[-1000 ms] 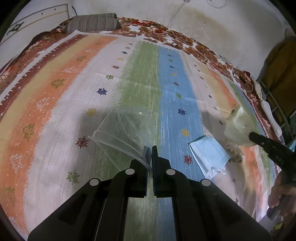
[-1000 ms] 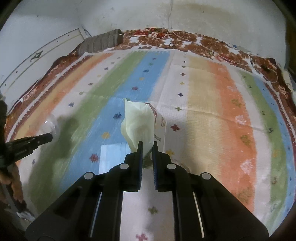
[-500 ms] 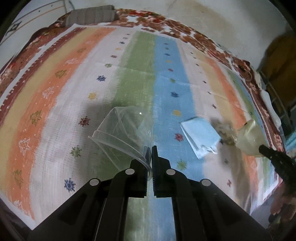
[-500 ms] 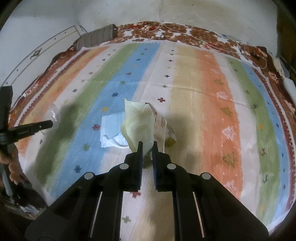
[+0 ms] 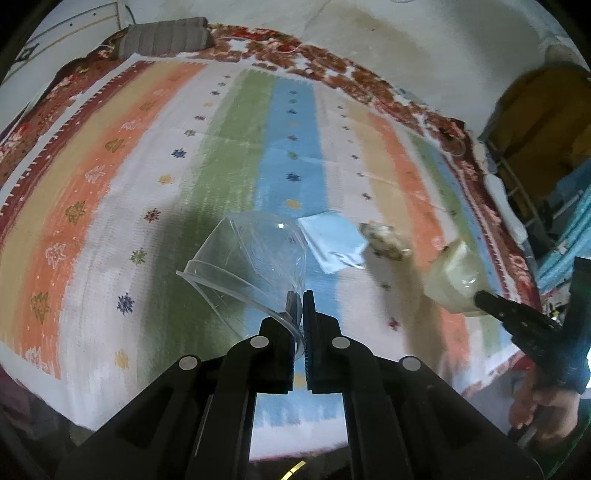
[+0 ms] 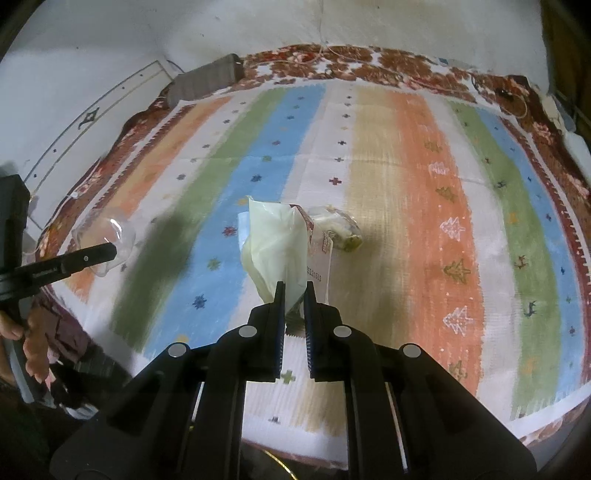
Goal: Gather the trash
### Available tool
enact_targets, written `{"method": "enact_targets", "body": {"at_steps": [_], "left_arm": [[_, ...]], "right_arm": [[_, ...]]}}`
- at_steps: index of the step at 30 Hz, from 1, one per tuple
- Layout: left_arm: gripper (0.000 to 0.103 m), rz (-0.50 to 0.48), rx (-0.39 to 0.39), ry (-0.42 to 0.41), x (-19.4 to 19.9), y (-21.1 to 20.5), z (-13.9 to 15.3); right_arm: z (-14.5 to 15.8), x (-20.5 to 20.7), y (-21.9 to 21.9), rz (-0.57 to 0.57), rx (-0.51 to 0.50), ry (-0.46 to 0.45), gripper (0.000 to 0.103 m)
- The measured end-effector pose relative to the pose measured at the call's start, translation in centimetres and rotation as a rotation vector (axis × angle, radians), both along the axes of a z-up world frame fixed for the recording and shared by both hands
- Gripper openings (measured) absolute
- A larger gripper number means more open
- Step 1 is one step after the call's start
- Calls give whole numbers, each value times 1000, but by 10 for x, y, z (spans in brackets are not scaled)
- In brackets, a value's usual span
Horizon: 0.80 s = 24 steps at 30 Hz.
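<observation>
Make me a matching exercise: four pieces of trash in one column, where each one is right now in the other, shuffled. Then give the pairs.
Things:
1. clear plastic cup
2. pale yellow plastic bag
3. light blue face mask
4. crumpled wrapper

Places:
A. flat on the striped bedspread's blue band
B. pinched by the rim in the left gripper
C. on the bedspread's beige band
D. clamped in the right gripper

Pairs: 1-B, 2-D, 3-A, 4-C

You face a striped bedspread (image 6: 417,206); beyond it a stained white wall (image 6: 258,29), a grey pillow (image 5: 166,37) at its foot.
</observation>
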<state>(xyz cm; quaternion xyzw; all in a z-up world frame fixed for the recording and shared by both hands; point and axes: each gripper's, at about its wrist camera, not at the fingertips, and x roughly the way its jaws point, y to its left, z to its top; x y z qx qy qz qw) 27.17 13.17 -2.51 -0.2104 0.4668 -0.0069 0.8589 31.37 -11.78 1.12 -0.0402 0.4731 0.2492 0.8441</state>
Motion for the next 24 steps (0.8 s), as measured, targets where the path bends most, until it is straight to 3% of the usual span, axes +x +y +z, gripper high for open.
{"method": "enact_targets", "body": {"at_steps": [5,9,13,18,24], "left_arm": [[3,-6,-80,-37,-25,-12,16],[3,-44,-45,-43,-37,-32,22],[3,-64,-95,-34,-50,-45,21],[3,-75,-120,-41,-67,-54,23],[3,-116,-133,-66,-85,-74,30]], "right_arm": [[14,-18,-16,-23,17,3,8],[13,-29,-27,-44,-4,38,8],[13,-43,-39,-55,-7,51,8],[24,-64,-54,-63,51,61,8],[28,-92,-56,-48,51,52,8]]}}
